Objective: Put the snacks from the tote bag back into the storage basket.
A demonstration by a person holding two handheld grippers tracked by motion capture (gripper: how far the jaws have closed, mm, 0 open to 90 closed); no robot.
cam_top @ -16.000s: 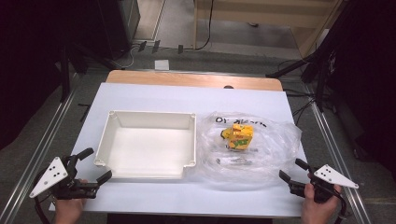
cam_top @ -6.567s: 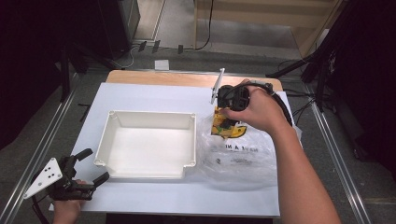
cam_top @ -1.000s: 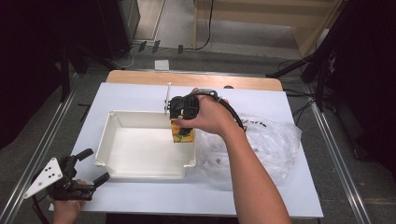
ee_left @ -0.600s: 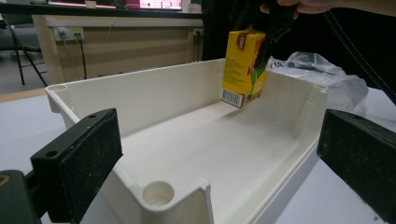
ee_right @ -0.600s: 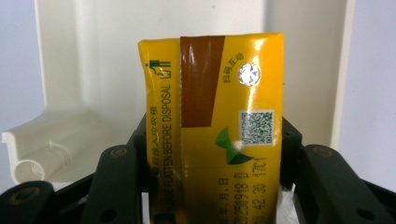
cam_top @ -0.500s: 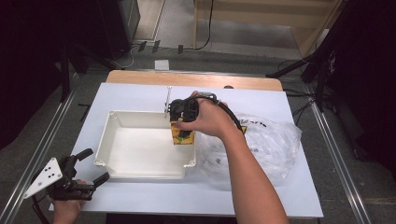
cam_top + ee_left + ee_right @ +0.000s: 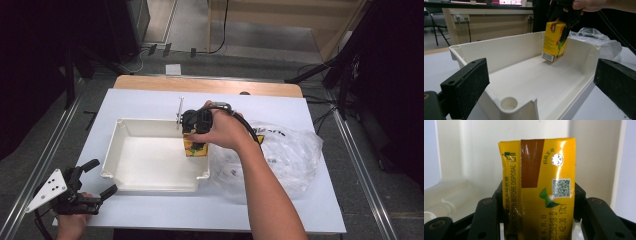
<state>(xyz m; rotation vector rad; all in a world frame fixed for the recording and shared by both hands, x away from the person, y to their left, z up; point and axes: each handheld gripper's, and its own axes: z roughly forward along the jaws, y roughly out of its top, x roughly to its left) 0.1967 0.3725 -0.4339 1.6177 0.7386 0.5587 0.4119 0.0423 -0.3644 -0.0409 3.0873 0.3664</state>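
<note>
Now the right claw (image 7: 196, 142) is clamped on a glossy yellow carton (image 7: 554, 41), above the white plastic tray (image 7: 150, 179); crinkled clear bag (image 7: 287, 155) beside; the left claw (image 7: 95, 179) stands apart.

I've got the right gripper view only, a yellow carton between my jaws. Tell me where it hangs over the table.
Observer: The yellow carton is inside the white tray, near the wall on the bag's side.
Operator: Report whether it has landed.
Observer: Its low corner looks at or just above the tray floor, and the carton is tilted.
Operator: Give me the other gripper.
Observer: The left gripper sits open, apart from the tray's near left corner.
</note>
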